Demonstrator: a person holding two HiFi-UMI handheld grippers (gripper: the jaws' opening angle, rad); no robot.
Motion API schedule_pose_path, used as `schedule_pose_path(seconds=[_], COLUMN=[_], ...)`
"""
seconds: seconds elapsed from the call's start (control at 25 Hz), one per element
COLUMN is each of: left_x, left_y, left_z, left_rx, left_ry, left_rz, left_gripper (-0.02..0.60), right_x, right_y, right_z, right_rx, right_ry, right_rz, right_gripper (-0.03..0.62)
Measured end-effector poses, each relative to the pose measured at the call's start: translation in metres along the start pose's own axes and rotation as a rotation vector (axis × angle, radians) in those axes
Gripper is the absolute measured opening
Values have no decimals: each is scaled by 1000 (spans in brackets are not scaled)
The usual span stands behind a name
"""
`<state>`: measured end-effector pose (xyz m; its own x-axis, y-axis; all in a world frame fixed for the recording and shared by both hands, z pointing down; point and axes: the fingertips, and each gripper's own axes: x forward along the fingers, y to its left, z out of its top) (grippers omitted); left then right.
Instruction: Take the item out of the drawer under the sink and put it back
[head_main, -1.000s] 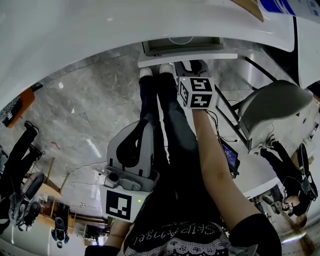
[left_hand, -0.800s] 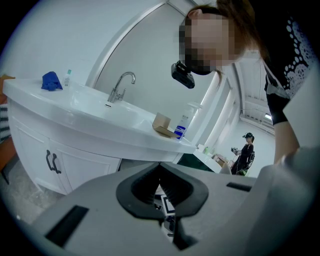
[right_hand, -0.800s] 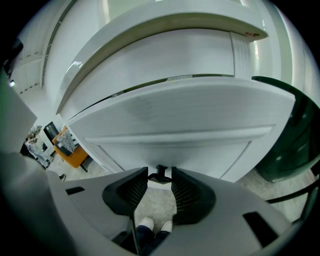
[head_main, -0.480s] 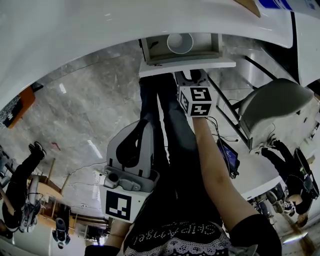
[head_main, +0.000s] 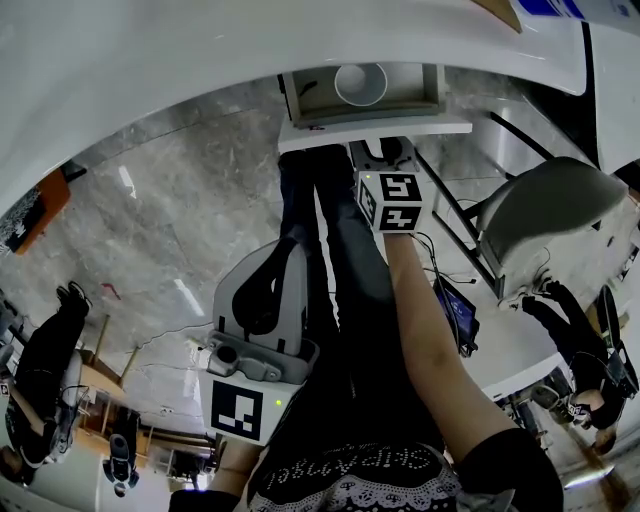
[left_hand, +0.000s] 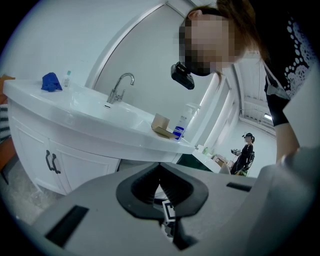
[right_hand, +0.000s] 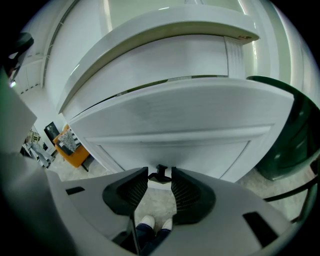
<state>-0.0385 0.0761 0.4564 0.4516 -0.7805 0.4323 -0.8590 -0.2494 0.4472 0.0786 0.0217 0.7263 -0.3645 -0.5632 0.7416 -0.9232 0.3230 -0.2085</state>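
Under the white sink counter (head_main: 200, 60), one drawer (head_main: 296, 100) is seen pulled out, and a single white cup (head_main: 360, 84) is shown standing upright inside it, near the middle. Two grippers are held by the person. The right gripper (head_main: 385, 138) is set against the drawer's white front panel (head_main: 370, 128), its jaws closed on the one dark handle (right_hand: 161, 173), which is caught between the ribbed pads at their tips. The left gripper (head_main: 290, 250) is held well apart from the drawer, beside the person's dark trouser legs (head_main: 340, 250), its jaws brought together with nothing between them. On the counter, as caught by the left gripper view, one tap (left_hand: 120, 86), one blue cloth (left_hand: 51, 81), one cardboard box (left_hand: 161, 125) and one bottle with a blue label (left_hand: 181, 124) are laid out, the box and the bottle just beside each other. Two white shoes (right_hand: 146, 221) are seen on the floor below the right gripper's jaws.
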Motion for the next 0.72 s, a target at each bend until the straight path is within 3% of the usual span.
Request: schedule_pose_path(seconds=[0.72], left_x=[1], left_y=[3], left_z=[4], left_rx=[-8], left_ry=[6], left_rz=[1], left_gripper=[5], right_x=[-2], right_y=[3], right_z=[3], right_rx=[-1], right_ry=[9], right_rz=[-1], right_gripper=[155])
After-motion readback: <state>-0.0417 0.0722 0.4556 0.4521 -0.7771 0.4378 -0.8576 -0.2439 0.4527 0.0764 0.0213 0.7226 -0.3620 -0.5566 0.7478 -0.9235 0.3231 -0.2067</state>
